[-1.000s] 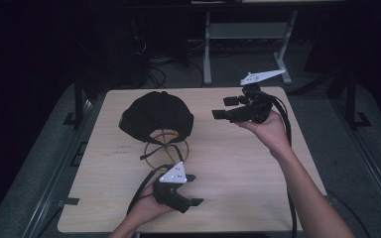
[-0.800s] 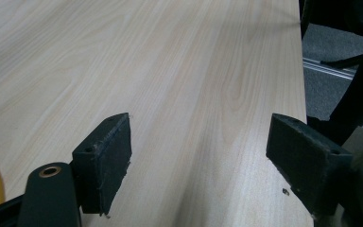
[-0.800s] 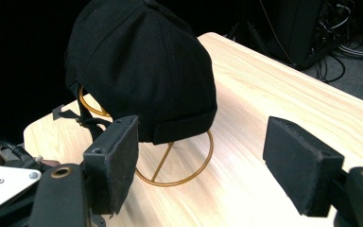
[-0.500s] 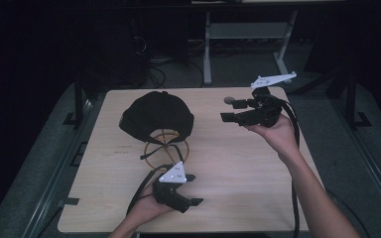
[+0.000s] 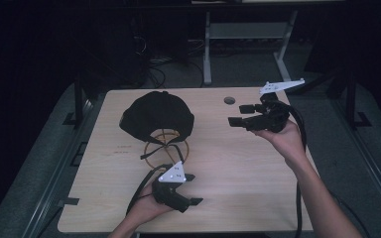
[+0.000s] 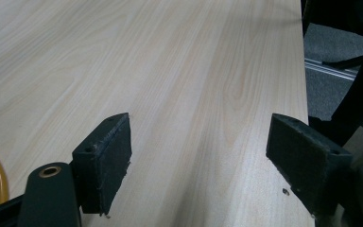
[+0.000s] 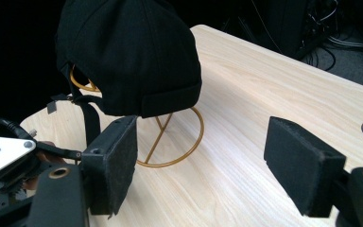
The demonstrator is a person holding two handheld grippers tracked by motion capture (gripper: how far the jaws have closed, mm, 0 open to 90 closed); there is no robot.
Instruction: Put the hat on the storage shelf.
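Dark room, cables and a desk frame behind; pale wood-grain tabletop, smooth, with a round hole near the far edge. Black cap sits on a thin gold wire stand, left of centre. Cap looks like soft woven fabric, domed crown, stitched band, strap at the back; likely light, floppy, not fragile, not slippery. Stand is stiff round wire with a ring base, probably light enough to tip if the cap drags.

Right gripper is held above the right side of the tabletop, aimed at the cap, jaws spread, nothing between them. Left gripper is low by the near edge, just beside the stand base, jaws spread and empty.

Best hold, I'd judge: pinch the lower band or back edge, where fabric is doubled, and lift straight up.
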